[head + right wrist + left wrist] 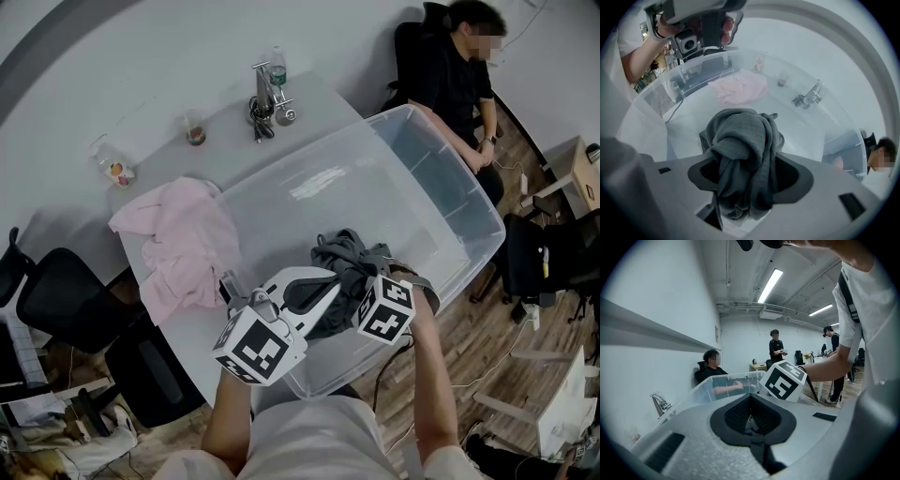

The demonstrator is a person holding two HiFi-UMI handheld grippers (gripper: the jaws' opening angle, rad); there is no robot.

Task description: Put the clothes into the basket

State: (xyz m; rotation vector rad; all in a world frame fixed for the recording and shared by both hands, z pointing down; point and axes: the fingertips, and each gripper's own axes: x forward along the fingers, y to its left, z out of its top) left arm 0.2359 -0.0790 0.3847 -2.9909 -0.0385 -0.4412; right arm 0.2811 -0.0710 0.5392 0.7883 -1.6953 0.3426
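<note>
**Snag risk at the drop**

The right tongs (747, 166) stand about half parted, with the grey knit garment (740, 140) bunched loosely between them, low over the near end of the clear storage bin (469, 202). A fold may cling to a pad, or an end may drape over the near rim. Its long axis runs along the tongs, steeply downward. The left tongs (751, 411) are closed and empty. The pink garment (183, 248) lies on the table (225, 122).

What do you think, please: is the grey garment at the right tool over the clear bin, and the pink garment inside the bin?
The pink garment is not inside: the head view shows it on the table beside the clear bin.
</note>
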